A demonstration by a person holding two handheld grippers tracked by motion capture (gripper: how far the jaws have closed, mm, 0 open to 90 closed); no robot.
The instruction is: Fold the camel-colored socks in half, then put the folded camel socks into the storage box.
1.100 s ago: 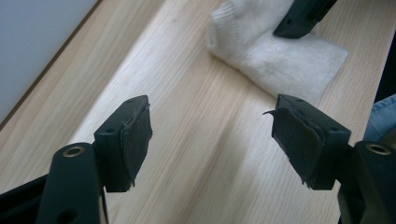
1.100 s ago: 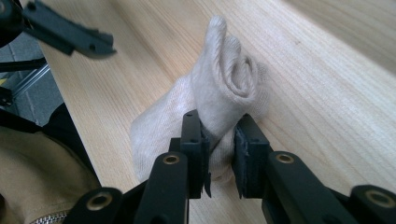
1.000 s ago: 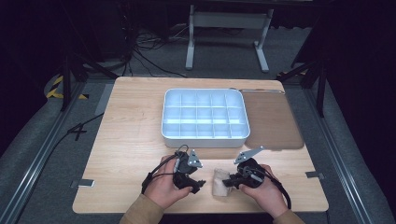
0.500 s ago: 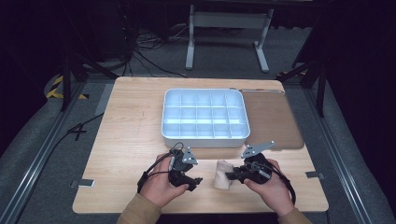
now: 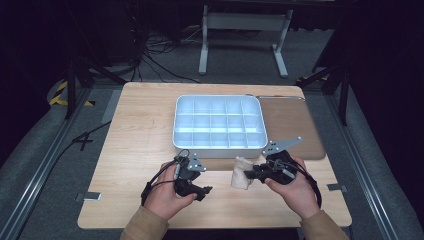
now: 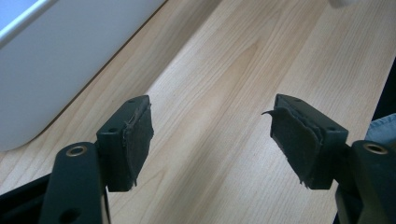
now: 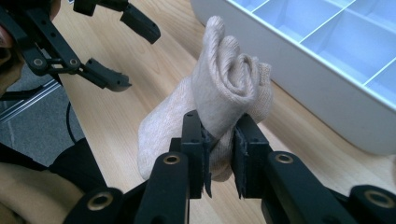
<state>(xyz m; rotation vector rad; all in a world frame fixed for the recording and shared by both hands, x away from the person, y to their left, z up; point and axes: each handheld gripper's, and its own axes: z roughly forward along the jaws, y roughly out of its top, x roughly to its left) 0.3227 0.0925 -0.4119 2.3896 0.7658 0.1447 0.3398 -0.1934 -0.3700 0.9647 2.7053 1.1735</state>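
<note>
- High view: near the table's front edge, just before the divided tray, the right gripper carries a rolled beige sock, probably bound for a compartment.
- Left gripper view: the left gripper gapes empty over bare wood, waiting.
- Right gripper view: the pads pinch the roll's base, keeping it wound.

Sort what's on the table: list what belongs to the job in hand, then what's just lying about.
In the job:
rolled beige sock
right gripper, clamped on it
white divided tray

Lying about:
brown mat
left gripper, open, idle

Wooden table — white divided tray
</note>
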